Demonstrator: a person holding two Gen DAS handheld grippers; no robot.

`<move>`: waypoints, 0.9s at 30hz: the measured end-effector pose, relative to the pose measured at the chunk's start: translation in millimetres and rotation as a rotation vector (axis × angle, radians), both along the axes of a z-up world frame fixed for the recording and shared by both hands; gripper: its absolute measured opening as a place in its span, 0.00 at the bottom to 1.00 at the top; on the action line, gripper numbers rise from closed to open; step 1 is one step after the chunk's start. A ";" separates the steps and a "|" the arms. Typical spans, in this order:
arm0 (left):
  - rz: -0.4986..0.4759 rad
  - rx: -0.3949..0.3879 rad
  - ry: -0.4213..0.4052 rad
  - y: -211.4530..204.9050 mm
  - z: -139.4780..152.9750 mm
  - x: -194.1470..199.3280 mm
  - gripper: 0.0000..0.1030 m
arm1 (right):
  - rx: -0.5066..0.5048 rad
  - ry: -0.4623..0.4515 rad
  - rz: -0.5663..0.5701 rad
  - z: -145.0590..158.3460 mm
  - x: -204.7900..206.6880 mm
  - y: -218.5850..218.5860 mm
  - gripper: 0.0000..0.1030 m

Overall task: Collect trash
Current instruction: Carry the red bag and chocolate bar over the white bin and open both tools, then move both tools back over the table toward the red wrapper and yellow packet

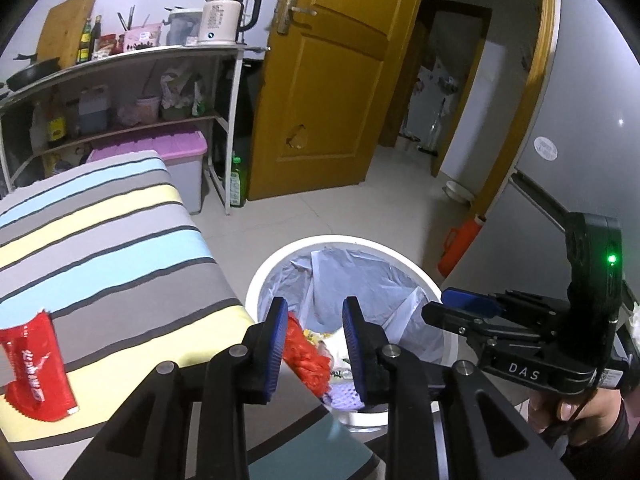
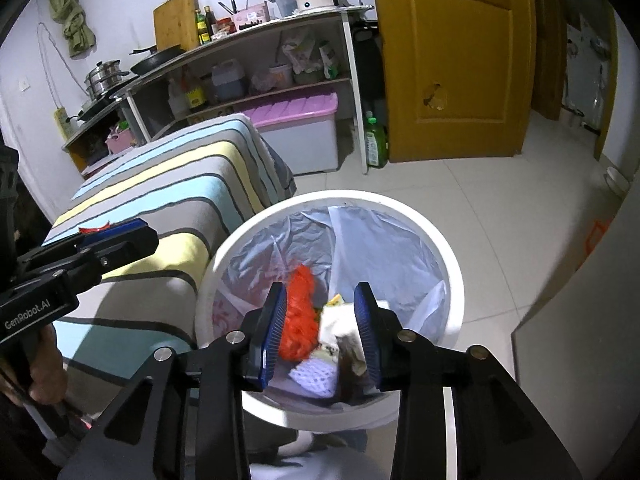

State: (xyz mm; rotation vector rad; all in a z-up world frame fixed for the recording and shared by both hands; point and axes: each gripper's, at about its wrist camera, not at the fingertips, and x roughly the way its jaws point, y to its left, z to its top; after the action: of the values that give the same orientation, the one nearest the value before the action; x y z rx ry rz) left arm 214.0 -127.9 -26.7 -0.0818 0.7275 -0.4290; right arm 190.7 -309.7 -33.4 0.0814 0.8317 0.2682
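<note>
A white bin [image 1: 360, 240] [image 2: 348, 194] with a pale plastic liner stands on the floor beside the striped table [image 1: 120, 240] [image 2: 160, 192]. Inside lie an orange-red mesh [image 1: 308, 356] [image 2: 298, 312], purple foam netting [image 2: 312, 376] and other scraps. My right gripper [image 2: 322, 328] [image 1: 460, 306] hangs over the bin, open. A crumpled, brown-stained white tissue [image 2: 340, 326] shows blurred by its right pad, not pinched. My left gripper [image 1: 316, 344] [image 2: 120, 236] stands open and empty at the table's edge by the bin. A red wrapper [image 1: 36, 368] lies on the table.
A shelf unit [image 1: 120, 60] with a kettle [image 1: 224, 16] stands behind the table, with a pink-lidded box [image 1: 160, 148] and a green bottle [image 1: 238, 180] below. A yellow door [image 1: 332, 80] is ajar. A fridge [image 1: 580, 120] and an orange jug [image 1: 460, 248] are on the right.
</note>
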 end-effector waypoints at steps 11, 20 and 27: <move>0.084 0.002 -0.068 40.0 22.0 -33.4 0.27 | 0.039 -0.076 0.077 30.0 -17.4 28.4 0.35; 0.186 -0.001 -0.100 91.1 33.5 -61.4 0.27 | 0.056 -0.111 0.158 45.9 -33.4 66.8 0.35; 0.274 0.012 -0.118 133.6 38.9 -81.8 0.27 | 0.051 -0.124 0.235 52.5 -43.5 102.6 0.35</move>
State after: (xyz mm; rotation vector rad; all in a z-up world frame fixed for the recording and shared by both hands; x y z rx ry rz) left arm 132.2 5.7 12.2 -0.1419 0.5924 -0.1666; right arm 147.1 -207.1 19.1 0.0138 0.7114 0.5111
